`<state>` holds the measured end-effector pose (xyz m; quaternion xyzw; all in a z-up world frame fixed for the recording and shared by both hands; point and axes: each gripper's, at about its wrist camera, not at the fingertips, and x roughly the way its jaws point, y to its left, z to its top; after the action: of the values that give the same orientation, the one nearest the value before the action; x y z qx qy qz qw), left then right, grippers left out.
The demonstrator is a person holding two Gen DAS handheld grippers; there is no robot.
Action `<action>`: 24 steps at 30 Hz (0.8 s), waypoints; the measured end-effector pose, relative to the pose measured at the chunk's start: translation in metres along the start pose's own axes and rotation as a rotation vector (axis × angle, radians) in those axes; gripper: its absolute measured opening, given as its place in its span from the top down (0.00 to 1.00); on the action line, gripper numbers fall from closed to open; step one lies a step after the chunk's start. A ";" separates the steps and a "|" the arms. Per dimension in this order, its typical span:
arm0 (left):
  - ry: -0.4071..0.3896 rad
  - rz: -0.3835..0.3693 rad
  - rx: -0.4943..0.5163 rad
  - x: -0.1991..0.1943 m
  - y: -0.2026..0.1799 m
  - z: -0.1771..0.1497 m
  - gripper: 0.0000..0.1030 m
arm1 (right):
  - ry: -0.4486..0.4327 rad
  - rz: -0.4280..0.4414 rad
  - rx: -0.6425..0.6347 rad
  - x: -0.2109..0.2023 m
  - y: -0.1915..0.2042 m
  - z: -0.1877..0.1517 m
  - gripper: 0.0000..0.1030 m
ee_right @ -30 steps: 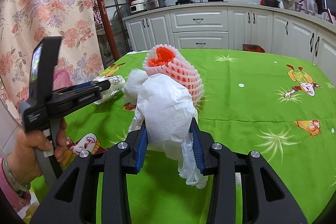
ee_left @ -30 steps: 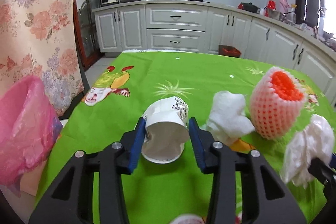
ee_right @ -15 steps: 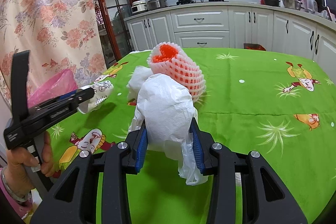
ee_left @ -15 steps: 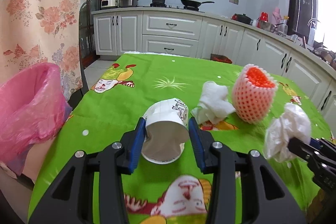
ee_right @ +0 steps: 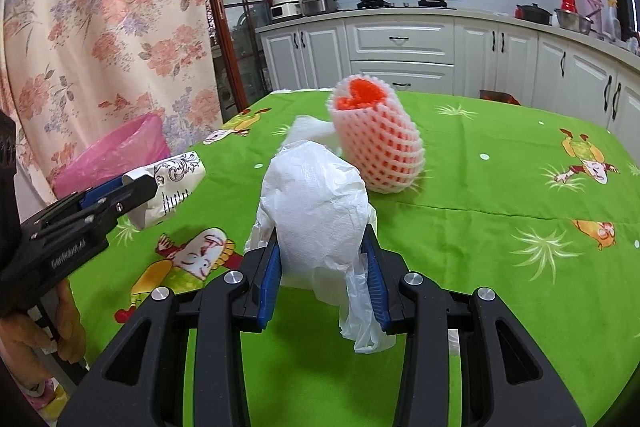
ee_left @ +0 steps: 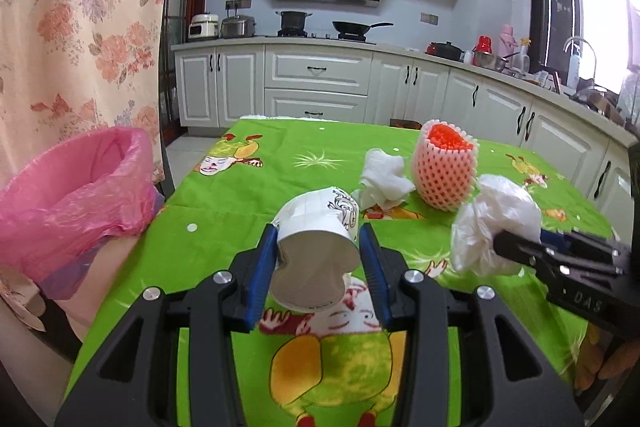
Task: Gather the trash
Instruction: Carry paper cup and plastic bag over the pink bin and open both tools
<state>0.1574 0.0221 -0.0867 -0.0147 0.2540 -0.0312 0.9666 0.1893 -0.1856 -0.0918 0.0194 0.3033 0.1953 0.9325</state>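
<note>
Two hand-held grippers hover over a green counter (ee_left: 224, 211): the left hand-held gripper (ee_left: 318, 267) clenches a crushed paper cup (ee_left: 316, 247), the right hand-held gripper (ee_right: 323, 269) a wadded plastic bag (ee_right: 316, 203). A pink-lined bin (ee_left: 76, 195) waits at nine o'clock.

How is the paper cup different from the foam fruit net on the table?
The paper cup is white with black print and squashed between the left gripper fingers; the foam fruit net is a pink-orange mesh. The cup is held above the table, the net rests on the green tablecloth. Both are hollow and open-ended.
</note>
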 end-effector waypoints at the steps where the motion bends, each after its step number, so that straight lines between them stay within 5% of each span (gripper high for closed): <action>1: -0.003 0.003 0.007 -0.002 0.000 -0.002 0.60 | -0.001 0.004 -0.004 0.000 0.002 0.000 0.64; 15: -0.066 0.027 0.000 -0.041 0.018 -0.011 0.60 | -0.015 0.073 -0.095 -0.005 0.054 0.011 0.64; 24: -0.132 0.115 -0.042 -0.073 0.061 0.004 0.60 | -0.028 0.144 -0.180 0.002 0.097 0.041 0.63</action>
<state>0.0993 0.0880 -0.0506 -0.0223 0.1909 0.0309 0.9809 0.1805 -0.0918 -0.0442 -0.0400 0.2693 0.2877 0.9182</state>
